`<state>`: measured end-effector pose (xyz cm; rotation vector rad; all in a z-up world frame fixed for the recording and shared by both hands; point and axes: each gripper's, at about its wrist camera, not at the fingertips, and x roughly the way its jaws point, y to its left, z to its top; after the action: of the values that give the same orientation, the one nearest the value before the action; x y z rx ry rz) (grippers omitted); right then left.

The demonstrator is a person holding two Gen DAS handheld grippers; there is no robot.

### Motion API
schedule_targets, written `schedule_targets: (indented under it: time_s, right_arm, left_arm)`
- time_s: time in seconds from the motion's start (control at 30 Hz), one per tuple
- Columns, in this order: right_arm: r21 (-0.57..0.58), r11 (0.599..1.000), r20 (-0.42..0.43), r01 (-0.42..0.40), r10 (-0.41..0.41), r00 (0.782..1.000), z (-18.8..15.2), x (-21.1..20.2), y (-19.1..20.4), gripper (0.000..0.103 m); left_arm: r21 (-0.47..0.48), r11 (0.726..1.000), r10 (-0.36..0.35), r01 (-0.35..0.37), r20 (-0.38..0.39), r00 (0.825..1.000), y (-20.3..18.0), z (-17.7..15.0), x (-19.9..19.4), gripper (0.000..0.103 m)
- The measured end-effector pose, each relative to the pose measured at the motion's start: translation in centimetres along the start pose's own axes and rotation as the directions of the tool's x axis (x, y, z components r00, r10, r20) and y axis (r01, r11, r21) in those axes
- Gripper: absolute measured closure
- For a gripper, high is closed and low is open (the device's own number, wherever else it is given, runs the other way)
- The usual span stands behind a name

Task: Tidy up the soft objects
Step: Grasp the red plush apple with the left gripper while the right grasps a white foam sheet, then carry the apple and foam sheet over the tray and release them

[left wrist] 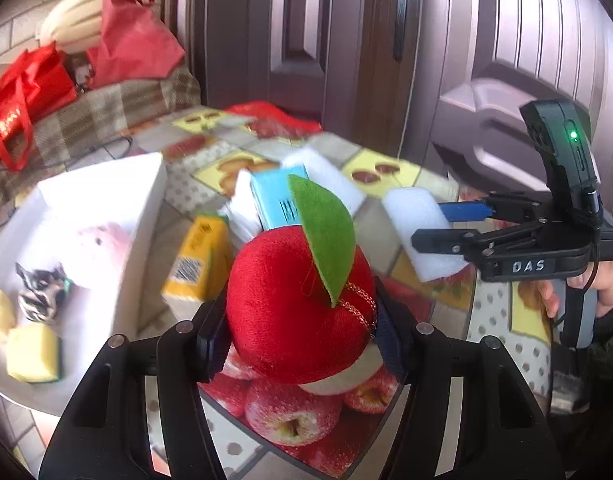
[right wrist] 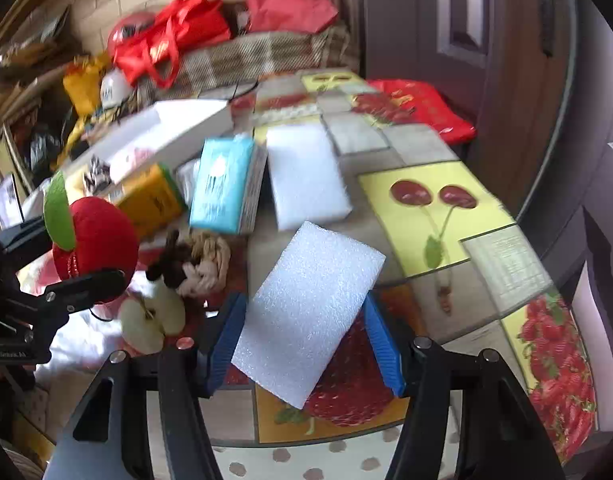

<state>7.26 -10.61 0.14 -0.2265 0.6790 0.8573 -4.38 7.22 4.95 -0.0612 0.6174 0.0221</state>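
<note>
Left wrist view: the left gripper (left wrist: 302, 332) is clamped on a red plush apple (left wrist: 294, 304), lifted clear of the fruit-print table (left wrist: 386, 172), just right of the white box (left wrist: 106, 188). Further right of the box, the right gripper (right wrist: 306, 340) pinches a white foam sheet (right wrist: 310, 312), its far end tilted up off the table.

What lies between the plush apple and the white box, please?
In the left wrist view, a yellow carton stands between the plush apple and the white box.
</note>
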Motion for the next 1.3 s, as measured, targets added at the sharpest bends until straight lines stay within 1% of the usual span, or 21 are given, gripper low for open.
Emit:
schedule_targets:
  time_s: [0.1, 0.13, 0.2, 0.3, 0.33, 0.43, 0.47, 0.57, 0.67, 0.83, 1.0, 1.1, 1.2, 1.3]
  right_arm:
    - [0.027, 1.0, 0.079, -0.016, 0.014, 0.997, 0.9, -1.7, -0.4, 0.043]
    - [0.029, 0.999, 0.12, -0.033, 0.029, 0.992, 1.3, -2.7, -0.3, 0.043]
    - [0.036, 0.998, 0.171, -0.043, 0.036, 0.985, 1.9, -3.8, 0.0, 0.043]
    - [0.037, 0.996, 0.259, -0.079, 0.067, 0.964, 3.1, -5.9, 0.8, 0.043]
    - [0.036, 0.995, 0.297, -0.094, 0.079, 0.952, 3.6, -6.8, 1.1, 0.043]
    - [0.028, 0.992, 0.374, -0.121, 0.102, 0.922, 4.5, -8.6, 1.9, 0.043]
    - [0.024, 0.992, 0.386, -0.124, 0.105, 0.917, 4.8, -8.8, 2.2, 0.043]
    - [0.005, 0.991, 0.4, -0.132, 0.119, 0.909, 5.6, -9.2, 3.1, 0.043]
    - [-0.007, 0.989, 0.41, -0.149, 0.139, 0.901, 6.3, -9.2, 4.0, 0.043]
    - [-0.035, 0.983, 0.427, -0.179, 0.176, 0.887, 7.4, -9.4, 5.5, 0.043]
    - [-0.057, 0.976, 0.451, -0.211, 0.214, 0.867, 8.5, -9.8, 6.7, 0.043]
    - [-0.068, 0.97, 0.46, -0.235, 0.24, 0.855, 9.3, -9.9, 7.5, 0.043]
    - [-0.084, 0.961, 0.457, -0.264, 0.272, 0.847, 10.0, -9.6, 8.5, 0.043]
    - [-0.103, 0.953, 0.453, -0.284, 0.299, 0.84, 10.8, -9.1, 9.7, 0.043]
  left_arm:
    - [-0.003, 1.0, 0.012, -0.012, 0.037, 0.999, 0.3, 1.0, -1.1, 0.042]
    - [-0.002, 1.0, 0.02, -0.02, 0.054, 0.998, 0.5, 1.6, -1.5, 0.042]
    - [-0.009, 0.999, 0.039, -0.038, 0.09, 0.995, 1.0, 3.1, -2.3, 0.042]
    - [-0.038, 0.998, 0.065, -0.059, 0.154, 0.986, 1.9, 5.5, -3.8, 0.042]
    - [-0.045, 0.997, 0.072, -0.065, 0.176, 0.982, 2.2, 6.0, -4.3, 0.042]
    - [-0.065, 0.993, 0.112, -0.099, 0.246, 0.963, 2.8, 6.5, -6.2, 0.042]
    - [-0.072, 0.992, 0.116, -0.101, 0.253, 0.961, 3.1, 6.3, -6.5, 0.042]
    - [-0.105, 0.989, 0.126, -0.103, 0.245, 0.961, 4.4, 6.1, -6.7, 0.042]
    - [-0.144, 0.983, 0.147, -0.114, 0.247, 0.958, 5.8, 6.1, -6.9, 0.042]
    - [-0.184, 0.972, 0.195, -0.149, 0.27, 0.943, 7.4, 6.1, -8.2, 0.042]
    - [-0.251, 0.949, 0.261, -0.188, 0.295, 0.919, 10.2, 5.9, -10.3, 0.042]
    - [-0.291, 0.922, 0.342, -0.256, 0.3, 0.89, 12.3, 5.7, -11.7, 0.042]
    - [-0.349, 0.891, 0.398, -0.289, 0.297, 0.868, 14.7, 5.2, -13.1, 0.042]
    - [-0.395, 0.863, 0.44, -0.315, 0.283, 0.852, 16.6, 4.4, -13.8, 0.042]
